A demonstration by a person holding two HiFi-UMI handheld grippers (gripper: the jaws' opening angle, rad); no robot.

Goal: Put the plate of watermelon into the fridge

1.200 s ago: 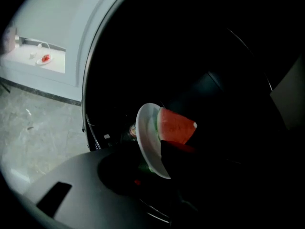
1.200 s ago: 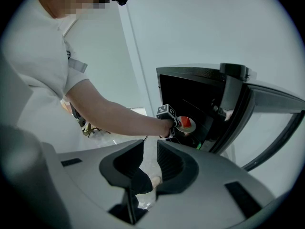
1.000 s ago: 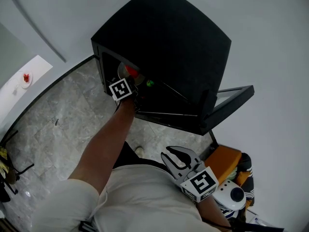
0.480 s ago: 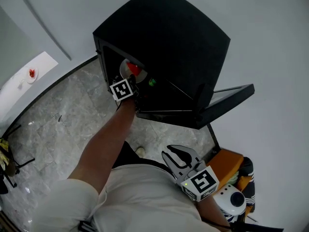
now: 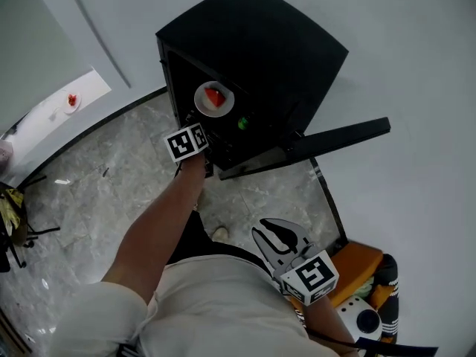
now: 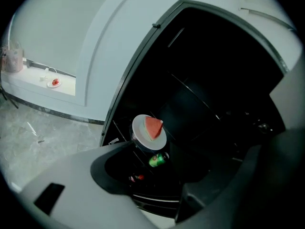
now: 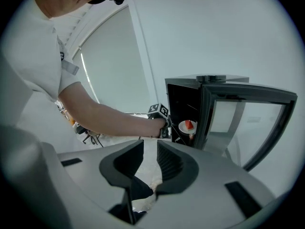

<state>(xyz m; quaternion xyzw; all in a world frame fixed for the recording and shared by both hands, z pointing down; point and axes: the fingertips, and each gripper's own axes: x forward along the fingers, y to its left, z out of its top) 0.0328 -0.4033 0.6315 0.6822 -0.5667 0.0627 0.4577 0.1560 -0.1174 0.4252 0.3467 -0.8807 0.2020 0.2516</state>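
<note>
A white plate (image 5: 213, 98) with a red watermelon wedge (image 6: 153, 126) rests on a shelf inside the open black fridge (image 5: 260, 43); the plate (image 6: 148, 131) is also in the left gripper view. My left gripper (image 5: 207, 138) is at the fridge opening, just short of the plate. Its jaws (image 6: 190, 163) are spread wide and nothing is between them. My right gripper (image 5: 280, 235) hangs low by the person's waist, far from the fridge. Its jaws (image 7: 150, 149) are almost together and hold nothing. The right gripper view shows the plate (image 7: 188, 126) behind the door.
The fridge door (image 5: 338, 136) stands swung open to the right. A green can (image 6: 157, 160) lies on the shelf below the plate. A wall ledge (image 5: 44, 121) at left carries another small plate. An orange object (image 5: 361, 262) stands on the marble floor (image 5: 89, 192).
My left gripper's jaws have come off the plate and drawn back a little toward the fridge opening. The plate stays on the shelf. The right gripper has not moved.
</note>
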